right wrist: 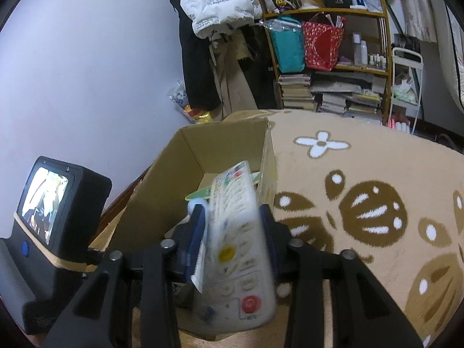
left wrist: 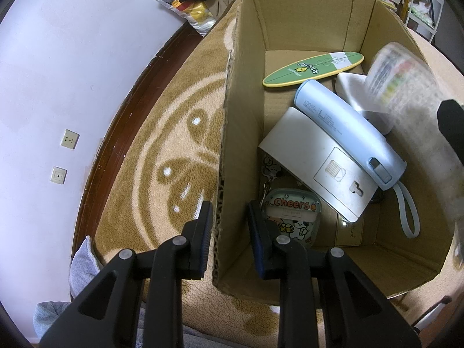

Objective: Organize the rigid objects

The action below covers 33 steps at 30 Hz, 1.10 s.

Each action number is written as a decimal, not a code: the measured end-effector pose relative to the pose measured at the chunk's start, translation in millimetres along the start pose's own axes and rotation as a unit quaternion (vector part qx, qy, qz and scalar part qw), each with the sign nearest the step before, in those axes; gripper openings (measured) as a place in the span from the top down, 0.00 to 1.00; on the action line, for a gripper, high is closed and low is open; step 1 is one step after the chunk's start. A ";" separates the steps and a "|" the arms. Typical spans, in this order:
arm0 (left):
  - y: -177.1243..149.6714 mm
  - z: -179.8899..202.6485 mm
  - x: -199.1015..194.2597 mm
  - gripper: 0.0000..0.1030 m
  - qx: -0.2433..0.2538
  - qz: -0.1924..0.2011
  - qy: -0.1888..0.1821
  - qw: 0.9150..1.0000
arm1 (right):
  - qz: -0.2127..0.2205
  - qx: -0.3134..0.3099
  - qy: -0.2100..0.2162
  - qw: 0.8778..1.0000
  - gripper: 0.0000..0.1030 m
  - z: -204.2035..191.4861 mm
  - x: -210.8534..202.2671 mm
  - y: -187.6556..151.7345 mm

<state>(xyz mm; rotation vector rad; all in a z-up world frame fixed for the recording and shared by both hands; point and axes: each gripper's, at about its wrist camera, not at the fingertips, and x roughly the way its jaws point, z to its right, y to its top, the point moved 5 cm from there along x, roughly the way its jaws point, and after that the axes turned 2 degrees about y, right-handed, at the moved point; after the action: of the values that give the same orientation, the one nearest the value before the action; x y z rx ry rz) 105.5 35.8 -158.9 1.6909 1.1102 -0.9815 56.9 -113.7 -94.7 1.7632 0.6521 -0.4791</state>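
Left gripper: hovering low at the near left corner of the cardboard box, its two black fingers straddling the box's left wall, one outside over the rug, one inside; jaws are standing apart, not pressing the wall, holding nothing.

Right gripper: reaching forward over the near edge of the box, tilted slightly down; its jaws are closing on the sides of a remote control.

Remote control: long, white plastic, sitting in a clear, cloudy sleeve; rows of pale rounded buttons, one yellow, one red near the camera; its far end is pointing into the box. In the left wrist view it is appearing blurred above the box's right side.

Cardboard box: brown corrugated board, open top, ragged fluted edges, standing on the rug.

Box contents: a flat green and white surfboard-shaped piece at the far end; a rounded pale blue power bank with a wrist loop, lying across a flat white rectangular device; a glossy "Cheers" case with cartoon animals near the left gripper's inner finger.

Rug: fluffy beige pile with brown and white shapes.

Wall: smooth, pale lilac.
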 end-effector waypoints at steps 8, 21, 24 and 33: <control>-1.6 -3.6 1.4 0.76 -0.003 -0.002 -0.002 1.000 | -0.009 0.009 -0.002 1.000 0.63 5.4 -0.7 -2.4; -6.0 -5.8 -6.3 0.76 -0.016 0.027 -0.008 0.999 | -0.004 0.038 -0.036 0.999 0.46 26.5 -24.9 -5.2; -9.0 -6.9 -12.7 0.76 -0.022 0.040 -0.014 0.999 | -0.002 0.042 -0.046 0.998 0.45 31.8 -34.6 -7.5; -24.9 -8.0 -43.3 0.76 -0.025 0.090 -0.034 0.995 | 0.011 0.058 -0.064 0.996 0.34 40.3 -67.2 -11.2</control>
<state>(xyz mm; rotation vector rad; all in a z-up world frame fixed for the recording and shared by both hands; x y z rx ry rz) 70.5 37.6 -122.4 1.6717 0.9132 -0.8833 -1.3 -162.5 -72.5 1.8295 0.5226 -0.6195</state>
